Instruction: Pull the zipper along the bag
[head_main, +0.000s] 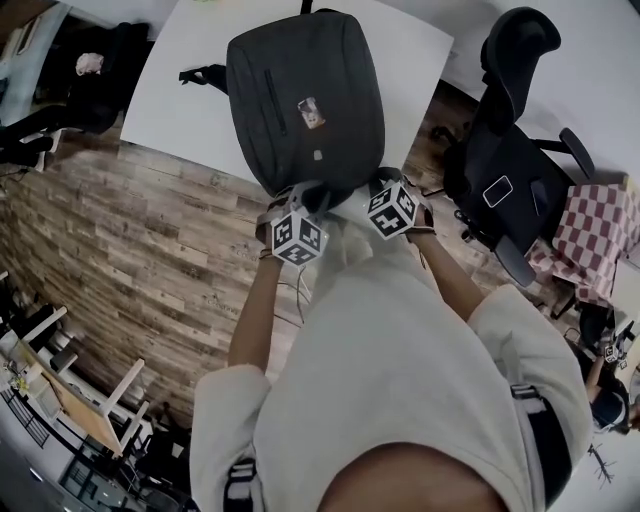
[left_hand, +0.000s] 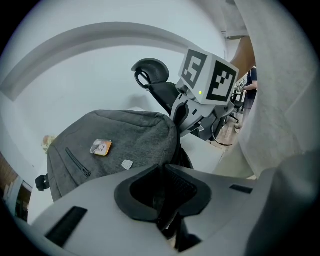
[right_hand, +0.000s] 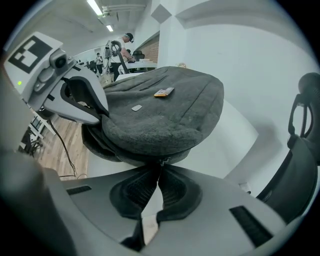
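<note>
A dark grey backpack (head_main: 300, 90) lies flat on the white table (head_main: 190, 110), with a small orange tag (head_main: 311, 112) on its face. Both grippers are at its near edge. My left gripper (head_main: 300, 197) is closed on a dark strip of the bag's edge (left_hand: 167, 197), seen between its pads in the left gripper view. My right gripper (head_main: 372, 184) sits a little to the right. Its tips (right_hand: 160, 169) are pinched together on the small zipper pull (right_hand: 161, 161) under the bag's rounded rim (right_hand: 165, 135). The left gripper's body (right_hand: 75, 95) touches the bag's left side.
A black office chair (head_main: 510, 150) stands right of the table, with a red checkered cloth (head_main: 590, 230) beyond it. The table's near edge meets a wood-plank floor (head_main: 150, 250). Black straps (head_main: 200, 75) stick out at the bag's left. People stand far off (right_hand: 120, 45).
</note>
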